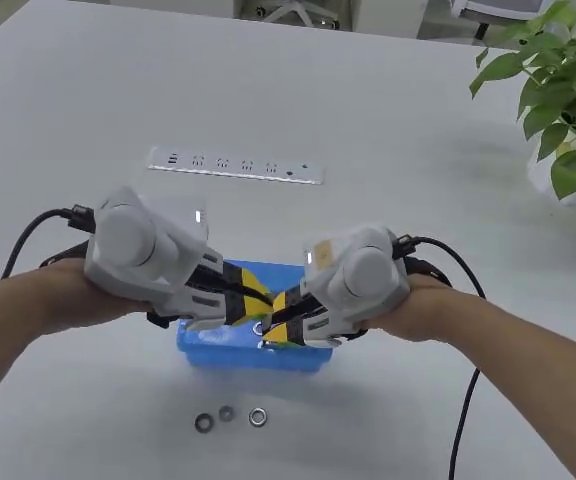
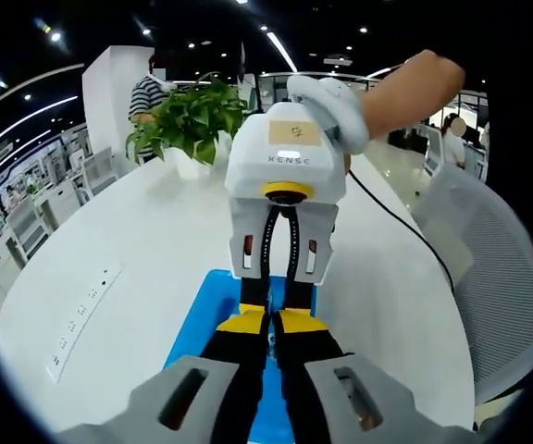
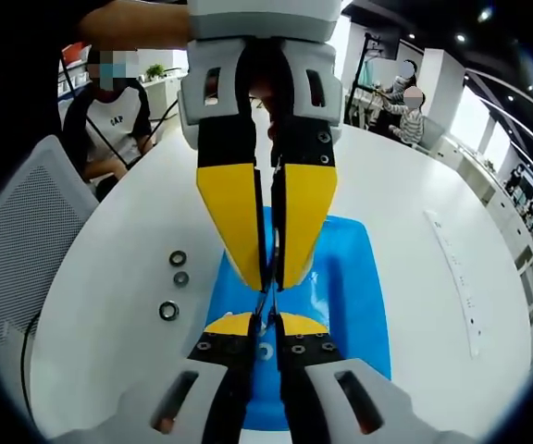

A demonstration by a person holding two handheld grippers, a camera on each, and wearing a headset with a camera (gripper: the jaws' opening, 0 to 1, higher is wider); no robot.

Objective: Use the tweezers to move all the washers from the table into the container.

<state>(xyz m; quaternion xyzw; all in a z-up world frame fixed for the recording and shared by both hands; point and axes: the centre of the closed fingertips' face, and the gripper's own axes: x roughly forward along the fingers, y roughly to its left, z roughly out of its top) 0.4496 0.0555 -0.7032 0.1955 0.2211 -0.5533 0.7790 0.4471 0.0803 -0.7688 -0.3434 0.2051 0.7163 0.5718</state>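
Note:
Both grippers meet tip to tip over the blue container (image 1: pixel 253 352). My left gripper (image 1: pixel 253 295) has its yellow jaws pressed together on thin metal tweezers (image 3: pixel 265 301). My right gripper (image 3: pixel 265 324) faces it, jaws closed on the tweezers' lower end. Three washers (image 1: pixel 226 413) lie in a short row on the white table just in front of the container, also seen as washers (image 3: pixel 178 277) left of the blue container (image 3: pixel 350 277). One washer (image 3: pixel 265 351) lies inside it, below my right jaws. From the left gripper (image 2: pixel 271 322) I see the right gripper (image 2: pixel 268 305) head-on.
A white power strip (image 1: pixel 235 166) lies on the table beyond the container. A potted plant (image 1: pixel 563 90) stands at the far right. Cables trail from both grippers. A mesh chair (image 3: pixel 35 240) stands by the table edge and people sit further back.

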